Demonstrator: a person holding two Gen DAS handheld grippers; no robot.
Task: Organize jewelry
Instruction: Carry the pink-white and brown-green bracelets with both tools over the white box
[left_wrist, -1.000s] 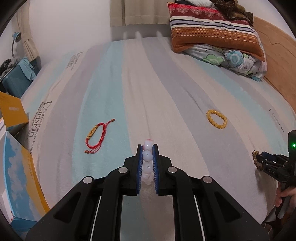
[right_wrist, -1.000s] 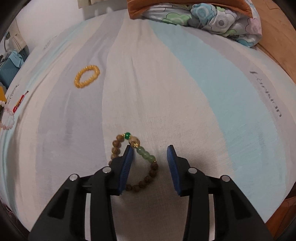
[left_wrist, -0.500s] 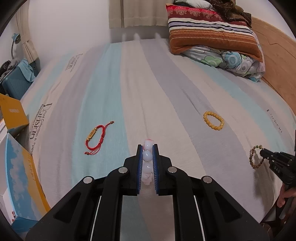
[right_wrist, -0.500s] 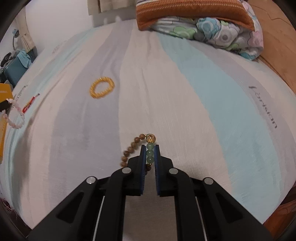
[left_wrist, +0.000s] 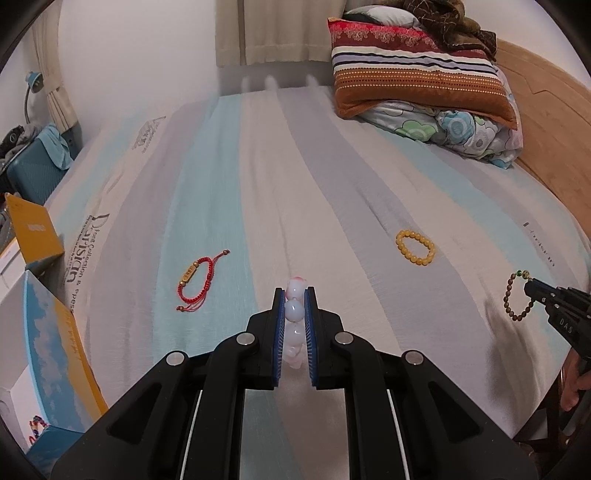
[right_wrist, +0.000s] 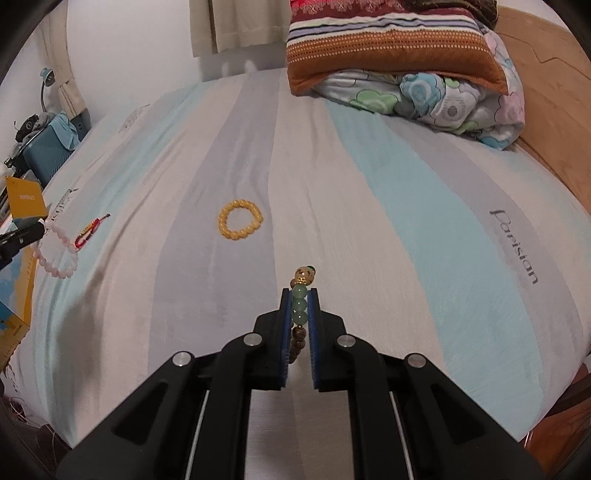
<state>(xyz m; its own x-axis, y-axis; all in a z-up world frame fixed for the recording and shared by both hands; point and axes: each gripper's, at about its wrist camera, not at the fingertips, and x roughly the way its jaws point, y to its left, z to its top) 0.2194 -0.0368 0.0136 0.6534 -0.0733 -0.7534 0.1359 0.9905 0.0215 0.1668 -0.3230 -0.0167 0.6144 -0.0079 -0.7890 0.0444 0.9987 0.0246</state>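
Observation:
My left gripper (left_wrist: 294, 295) is shut on a pale pink bead bracelet (left_wrist: 294, 314), held above the striped bed sheet; the bracelet hangs from it in the right wrist view (right_wrist: 59, 254). My right gripper (right_wrist: 299, 295) is shut on a brown wooden bead bracelet with green beads (right_wrist: 300, 306), lifted off the sheet; it dangles in the left wrist view (left_wrist: 517, 299). A yellow bead bracelet (left_wrist: 415, 246) (right_wrist: 240, 218) lies on the sheet between the grippers. A red cord bracelet (left_wrist: 195, 280) (right_wrist: 90, 230) lies to the left.
An open blue and yellow box (left_wrist: 55, 354) stands at the bed's left edge, with something colourful inside. Striped pillow (left_wrist: 417, 85) and floral quilt (left_wrist: 461, 133) lie at the far right. A wooden bed frame (left_wrist: 554, 122) runs along the right. A teal suitcase (left_wrist: 33, 170) stands at far left.
My right gripper closed on the wooden bead bracelet and lifted it off the sheet. My left gripper kept its hold on the pink bracelet and rose slightly.

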